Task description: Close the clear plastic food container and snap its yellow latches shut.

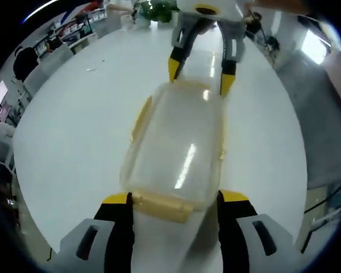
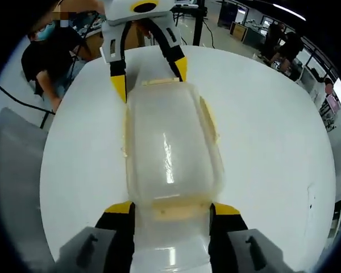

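The clear plastic container (image 1: 179,148) lies lengthwise on the white table with its lid on. Yellow latches show at its near end (image 1: 162,206), its far end and along both long sides; the left side latch (image 1: 141,116) flares outward. My left gripper (image 1: 175,199) is open, its yellow-tipped jaws standing either side of the near end. My right gripper (image 1: 200,75) stands open across the far end. In the right gripper view the container (image 2: 170,142) runs away from my right gripper (image 2: 171,209), whose jaws flank its end latch (image 2: 173,211). The left gripper (image 2: 149,77) straddles the opposite end.
The round white table (image 1: 74,142) has bare surface all around the container. A small scrap (image 1: 91,69) lies far left. A seated person (image 2: 45,51) is near the table's edge, with a black stand (image 2: 199,23), a green plant (image 1: 159,8) and grey floor (image 2: 11,170) beyond.
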